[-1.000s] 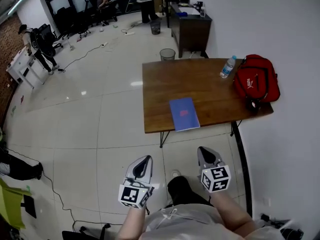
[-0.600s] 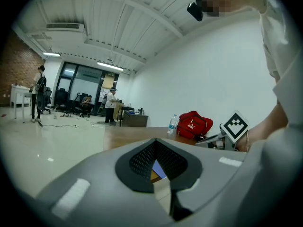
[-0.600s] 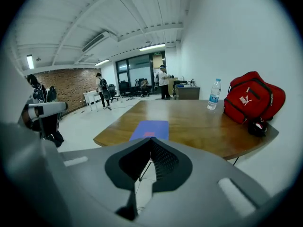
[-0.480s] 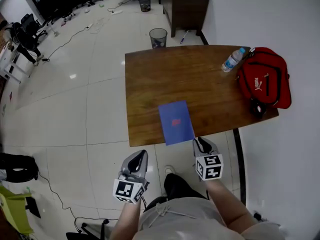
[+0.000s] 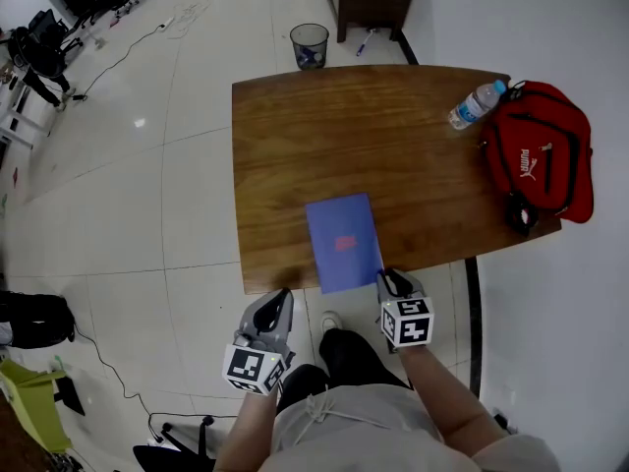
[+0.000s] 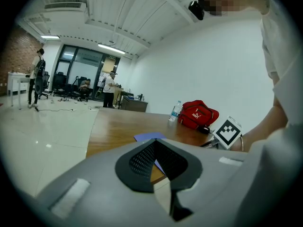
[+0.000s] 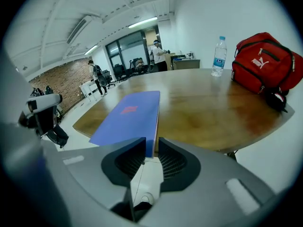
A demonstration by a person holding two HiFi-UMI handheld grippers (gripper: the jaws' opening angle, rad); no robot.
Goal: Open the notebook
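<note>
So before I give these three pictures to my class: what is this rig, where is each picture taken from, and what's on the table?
There is no robot here: a person holds a two-jaw gripper in each hand. The head view comes from a camera on the person's head, looking steeply down. The other two come from cameras riding on the grippers, looking along their jaws. On the wooden table lie a closed blue notebook jutting over the near edge, a water bottle and a red bag. The left gripper has its tips together, holding nothing. The right gripper has its jaws apart, the notebook's near corner showing in the gap, unclamped.
</note>
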